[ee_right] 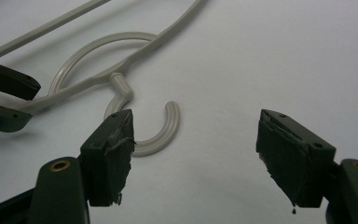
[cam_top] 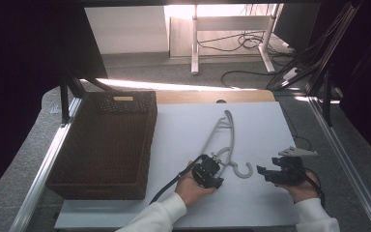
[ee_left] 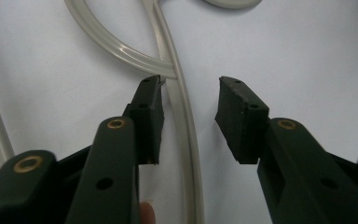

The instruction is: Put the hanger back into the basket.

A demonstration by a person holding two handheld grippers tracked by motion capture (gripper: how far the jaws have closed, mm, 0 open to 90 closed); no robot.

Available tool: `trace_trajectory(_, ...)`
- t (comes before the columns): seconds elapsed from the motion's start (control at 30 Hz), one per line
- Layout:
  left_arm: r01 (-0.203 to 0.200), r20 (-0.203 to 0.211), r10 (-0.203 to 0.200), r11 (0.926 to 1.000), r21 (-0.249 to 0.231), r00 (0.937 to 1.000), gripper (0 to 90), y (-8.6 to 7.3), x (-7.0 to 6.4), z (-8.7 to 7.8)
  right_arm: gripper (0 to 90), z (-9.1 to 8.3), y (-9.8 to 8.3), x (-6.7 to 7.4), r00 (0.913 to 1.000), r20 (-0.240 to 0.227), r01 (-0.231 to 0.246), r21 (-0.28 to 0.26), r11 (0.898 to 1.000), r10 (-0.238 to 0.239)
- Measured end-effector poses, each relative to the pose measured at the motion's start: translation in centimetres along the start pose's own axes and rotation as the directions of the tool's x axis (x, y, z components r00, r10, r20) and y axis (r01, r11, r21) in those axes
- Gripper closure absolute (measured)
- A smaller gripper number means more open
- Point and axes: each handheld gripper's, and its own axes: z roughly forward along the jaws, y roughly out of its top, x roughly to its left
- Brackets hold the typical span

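Note:
A pale plastic hanger [cam_top: 232, 140] lies flat on the white table [cam_top: 183, 125], its hook toward the person. My left gripper [cam_top: 218, 158] is down at the hanger's neck, just left of the hook. In the left gripper view the left gripper [ee_left: 189, 87] is open, and the hanger's bar [ee_left: 186, 126] runs between the jaws, close to the left one. My right gripper [cam_top: 262, 172] stands open to the right of the hook, apart from it. In the right gripper view, the right gripper [ee_right: 196, 119] has the hook [ee_right: 171, 119] lying ahead, nearer its left jaw.
A dark brown wicker basket [cam_top: 96, 191] fills the table's left side. Metal frame rails [cam_top: 340, 154] run along both table edges. Beyond the far edge are the floor, desk legs [cam_top: 194, 48] and loose cables [cam_top: 251, 75]. The left gripper's jaws [ee_right: 4, 93] show at the right gripper view's left edge.

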Motion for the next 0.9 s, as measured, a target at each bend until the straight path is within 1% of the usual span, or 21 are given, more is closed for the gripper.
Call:
trace_trajectory(0.07, -0.010, -0.007, 0.010, 0.9999, 0.009, 0.9999, 65.5, -0.01, -0.14, 0.14, 28.2, -0.01, -0.01, -0.03, 1.0000, 0.001, -0.001, 0.000, 1.000, 0.001)
trace_trajectory(0.1, -0.016, -0.018, 0.016, 0.9998, 0.015, 0.9997, 66.1, 0.01, -0.21, 0.19, 28.2, -0.02, -0.01, -0.03, 1.0000, 0.001, -0.001, 0.000, 1.000, 0.001)
trace_trajectory(0.13, -0.016, -0.018, 0.016, 0.9998, 0.015, 0.9997, 66.8, 0.01, -0.21, 0.19, 28.2, -0.02, -0.01, -0.03, 1.0000, 0.001, -0.001, 0.000, 1.000, 0.001)
trace_trajectory(0.17, -0.022, -0.030, 0.022, 0.9994, 0.027, 0.9993, 67.7, 0.00, -0.16, 0.35, 28.2, -0.03, -0.01, -0.03, 1.0000, 0.001, -0.002, 0.000, 1.000, 0.002)
trace_trajectory(0.3, -0.018, -0.035, 0.019, 0.9994, 0.029, 0.9992, 70.2, 0.03, -0.08, 0.42, 28.2, -0.05, 0.01, -0.02, 1.0000, 0.003, -0.002, 0.000, 1.000, 0.002)
trace_trajectory(0.4, -0.010, -0.038, 0.012, 0.9992, 0.037, 0.9992, 69.7, 0.15, -0.14, 0.45, 28.2, -0.09, 0.04, -0.01, 1.0000, 0.004, -0.004, -0.001, 1.000, 0.004)
trace_trajectory(0.5, -0.023, -0.054, 0.025, 0.9987, 0.045, 0.9982, 71.0, 0.23, -0.28, 0.47, 28.2, -0.09, 0.03, -0.01, 1.0000, 0.005, -0.004, 0.000, 1.000, 0.004)
trace_trajectory(0.57, -0.024, -0.062, 0.027, 0.9986, 0.047, 0.9977, 74.5, 0.28, -0.23, 0.47, 28.2, -0.06, 0.02, -0.01, 1.0000, 0.006, -0.005, 0.001, 1.000, 0.005)
trace_trajectory(0.63, -0.014, -0.054, 0.017, 0.9987, 0.049, 0.9984, 76.5, 0.33, -0.08, 0.46, 28.2, -0.03, 0.02, 0.00, 1.0000, 0.007, -0.005, 0.001, 1.000, 0.005)
trace_trajectory(0.77, -0.005, -0.061, 0.008, 0.9986, 0.053, 0.9981, 77.4, 0.39, -0.14, 0.45, 28.2, -0.03, 0.06, 0.02, 0.9999, 0.009, -0.006, 0.002, 1.000, 0.006)
trace_trajectory(0.9, 0.019, -0.039, -0.017, 0.9983, 0.055, 0.9991, 79.8, 0.44, 0.33, 0.38, 28.3, -0.12, 0.08, -0.05, 0.9999, 0.011, -0.009, 0.001, 1.000, 0.009)
